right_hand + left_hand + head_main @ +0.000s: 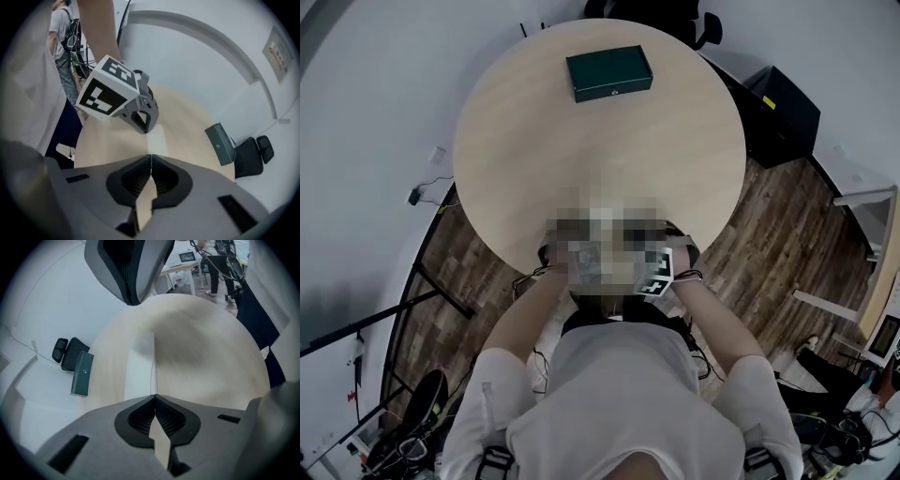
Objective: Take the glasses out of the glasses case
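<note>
From the head view alone: finds the glasses case (pixel 608 74) near the far edge of the round table (pixel 534 169), with both grippers down at the near edge. From the right gripper view alone: catches the left gripper (pixel 144 127) and its marker cube (pixel 110 91) just ahead. Shows the left gripper's tips pressed together on nothing; likewise the right gripper (pixel 150 155), closed tight and empty. Puts the case well apart from both, off left in one gripper view and off right in the other. Looks dark green, boxy, lid shut, with a small round emblem on the front.
</note>
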Motion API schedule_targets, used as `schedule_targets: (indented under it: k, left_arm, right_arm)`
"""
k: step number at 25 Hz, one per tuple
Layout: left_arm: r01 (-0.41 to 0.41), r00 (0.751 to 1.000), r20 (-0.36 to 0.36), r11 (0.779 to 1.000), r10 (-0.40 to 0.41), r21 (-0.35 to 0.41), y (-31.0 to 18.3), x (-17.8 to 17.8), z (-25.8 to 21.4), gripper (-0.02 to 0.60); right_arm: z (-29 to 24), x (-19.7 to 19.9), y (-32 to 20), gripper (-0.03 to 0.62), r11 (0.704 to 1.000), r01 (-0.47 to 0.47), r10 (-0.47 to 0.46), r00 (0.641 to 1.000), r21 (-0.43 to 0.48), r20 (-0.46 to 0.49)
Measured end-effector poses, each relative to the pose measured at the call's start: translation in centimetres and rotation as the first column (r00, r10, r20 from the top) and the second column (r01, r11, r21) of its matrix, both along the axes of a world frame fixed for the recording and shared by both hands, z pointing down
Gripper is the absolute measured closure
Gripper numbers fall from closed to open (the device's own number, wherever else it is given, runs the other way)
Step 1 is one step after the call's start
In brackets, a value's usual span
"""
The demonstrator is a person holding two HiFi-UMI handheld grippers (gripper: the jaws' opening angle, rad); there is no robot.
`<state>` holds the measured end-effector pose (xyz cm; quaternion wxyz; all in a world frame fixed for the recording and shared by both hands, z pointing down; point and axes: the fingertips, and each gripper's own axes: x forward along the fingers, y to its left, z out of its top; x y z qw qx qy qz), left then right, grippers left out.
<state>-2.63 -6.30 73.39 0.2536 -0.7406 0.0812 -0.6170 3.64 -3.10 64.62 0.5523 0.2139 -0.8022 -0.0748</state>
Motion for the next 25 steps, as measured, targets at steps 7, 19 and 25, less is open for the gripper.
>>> schedule_targets:
  k: [7, 19, 25]
  left_arm:
    - [-0.001, 1.0, -0.001, 1.0, 0.001, -0.001, 0.0, 0.2, 0.0, 0.572]
    - [-0.002, 1.0, -0.007, 1.0, 0.002, 0.006, 0.0, 0.0, 0.0, 0.572]
    - [-0.005, 1.0, -0.009, 1.0, 0.005, 0.007, -0.1, 0.0, 0.0, 0.572]
  right_arm:
    - [1.6, 0.8, -0.7, 0.579, 1.0, 0.016, -0.015, 0.998, 0.012, -0.055]
    - [4.2, 0.8, -2.7, 0.333, 1.0, -0.019, 0.017, 0.996, -0.02, -0.088]
    - [5.9, 0.8, -4.3, 0.316, 0.998, -0.003, -0.004, 0.992, -0.056, -0.123]
